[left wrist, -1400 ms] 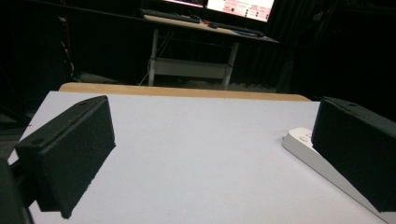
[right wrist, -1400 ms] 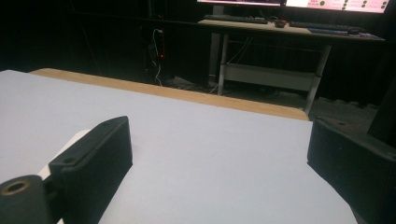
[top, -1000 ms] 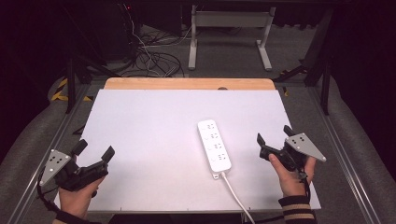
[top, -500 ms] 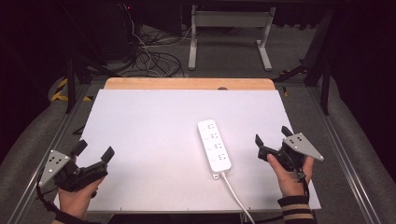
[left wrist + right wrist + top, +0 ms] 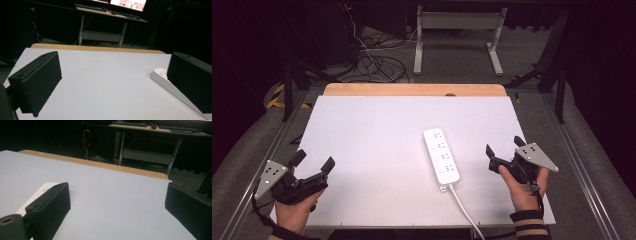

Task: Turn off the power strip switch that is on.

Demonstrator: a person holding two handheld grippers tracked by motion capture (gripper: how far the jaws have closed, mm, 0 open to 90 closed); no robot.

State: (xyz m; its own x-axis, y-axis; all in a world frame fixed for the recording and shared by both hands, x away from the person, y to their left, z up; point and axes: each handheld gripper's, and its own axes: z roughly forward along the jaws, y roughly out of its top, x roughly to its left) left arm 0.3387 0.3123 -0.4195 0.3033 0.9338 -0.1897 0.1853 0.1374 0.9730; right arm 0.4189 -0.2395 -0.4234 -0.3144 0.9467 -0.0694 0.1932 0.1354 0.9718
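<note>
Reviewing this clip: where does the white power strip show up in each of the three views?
High view: power strip lies right of centre on the white table top, cable trailing toward the near edge.
Left gripper view: at the right edge, partly behind the right jaw.
Right gripper view: lower left, behind the left jaw.
Shared landmark: the wooden strip along the table's far edge.

A dim lab or recording workspace is showing here. A white-topped table [image 5: 377, 130] with a bare wooden far edge is sitting on grey carpet, surrounded by darkness. Loose black cables [image 5: 372, 65] are lying tangled on the floor beyond it, beside a metal-framed desk [image 5: 457, 22]. On that desk, a lit monitor [image 5: 127, 3] and a keyboard [image 5: 91, 7] are glowing faintly.
</note>
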